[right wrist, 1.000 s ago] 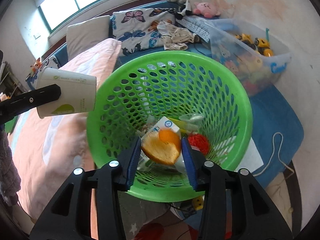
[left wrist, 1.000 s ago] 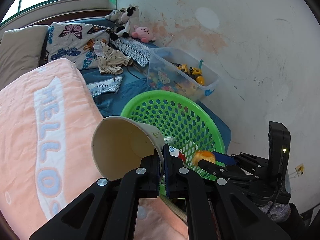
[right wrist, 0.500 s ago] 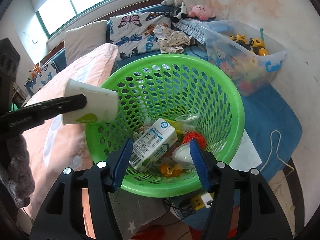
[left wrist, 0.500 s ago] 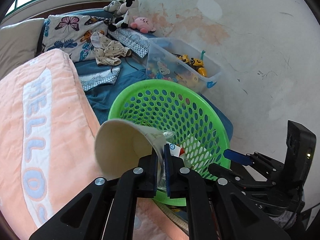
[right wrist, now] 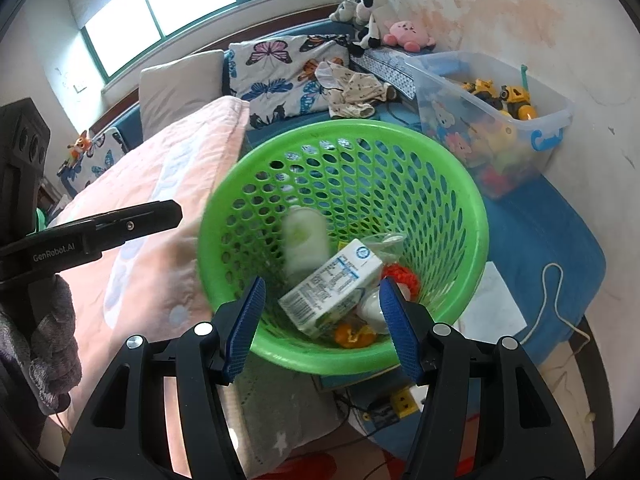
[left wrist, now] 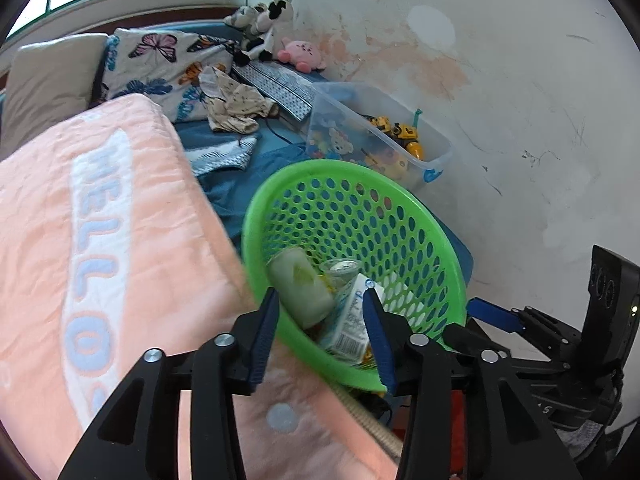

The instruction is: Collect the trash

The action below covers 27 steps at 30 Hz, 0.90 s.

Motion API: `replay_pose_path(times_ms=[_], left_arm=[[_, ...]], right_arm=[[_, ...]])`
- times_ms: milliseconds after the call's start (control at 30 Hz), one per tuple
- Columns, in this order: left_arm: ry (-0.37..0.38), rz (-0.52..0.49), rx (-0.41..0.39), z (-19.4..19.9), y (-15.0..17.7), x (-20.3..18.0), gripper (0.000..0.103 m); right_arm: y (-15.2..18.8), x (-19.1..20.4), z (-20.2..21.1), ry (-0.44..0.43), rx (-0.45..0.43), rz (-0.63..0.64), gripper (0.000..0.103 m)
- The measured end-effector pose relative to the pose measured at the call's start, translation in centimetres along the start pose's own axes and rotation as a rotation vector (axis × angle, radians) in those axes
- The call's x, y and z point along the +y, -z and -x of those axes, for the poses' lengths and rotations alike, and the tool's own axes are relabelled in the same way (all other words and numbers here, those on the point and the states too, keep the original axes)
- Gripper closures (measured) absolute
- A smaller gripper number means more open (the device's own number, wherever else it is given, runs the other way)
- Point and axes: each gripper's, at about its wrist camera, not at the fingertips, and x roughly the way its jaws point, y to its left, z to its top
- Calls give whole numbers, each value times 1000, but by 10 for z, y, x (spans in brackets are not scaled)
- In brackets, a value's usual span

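left wrist view: left gripper [left wrist: 322, 334] angled down over the near rim of the round green perforated plastic basket [left wrist: 416, 224]. jaws opening, blue pads apart, nothing pressed between them. white paper cup [left wrist: 300, 288] lies on its side inside the basket, blurred, beside a white milk carton [left wrist: 350, 326] and a clear plastic cup [left wrist: 340, 270]. basket's near rim cut off by the jaws. peach "hello" blanket [left wrist: 100, 240] on the bed at left. right gripper [left wrist: 494, 314] at lower right, one blue pad showing, the rest hard to read.

right wrist view: right gripper [right wrist: 322, 326] tilted down above the same basket [right wrist: 460, 184], jaws parted to a middling width, empty. below them the milk carton [right wrist: 332, 288], the blurred paper cup [right wrist: 304, 246], an orange peel [right wrist: 354, 336] and a red scrap [right wrist: 402, 274], partly hidden. left gripper's black finger [right wrist: 120, 228] reaches in from the left, over the blanket. clear plastic toy bin [right wrist: 500, 120] behind the basket.
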Motion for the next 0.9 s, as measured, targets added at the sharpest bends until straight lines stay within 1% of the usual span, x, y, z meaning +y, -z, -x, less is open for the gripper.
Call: replay_pose_path(times_ms=[33,67,100,167,200,300,433,500,633,733,767,833,900], left_arm=[[-6,3,-7,5,2,2,58],[-10,6,-13,9,2,4,55],[-21,12,-25,16,5,7,51],[-34,21,-44,27,9,13,49],[-43,25,-52,34,12,16,45],[-71,31,-83,53,24,25,38],[-130,35,-122,79,39,36,31],[-148,41,-140,90,45,40,24],[-201,62,-174,114,60,51,18],[-261,71,-189,132,73,59,14],[-279,75,-190,136,76,62,12],[-298,84,-199,146,82,66,11],[-317,97,-207,154,88,71,9]], right_arm=[[1,3,2,-3,-3,1,42],[2,6,4,-8,-5,2,35],[3,9,6,-12,-11,6,32],[6,17,10,-18,-18,21,31],[7,20,12,-22,-19,28,31],[11,33,18,-32,-30,49,29],[18,50,24,-57,-45,62,22],[22,59,25,-70,-46,69,21],[31,79,28,-89,-50,93,18],[38,95,32,-98,-61,114,18],[39,98,32,-100,-63,117,15],[42,107,35,-103,-68,126,12],[45,117,37,-108,-70,138,11]])
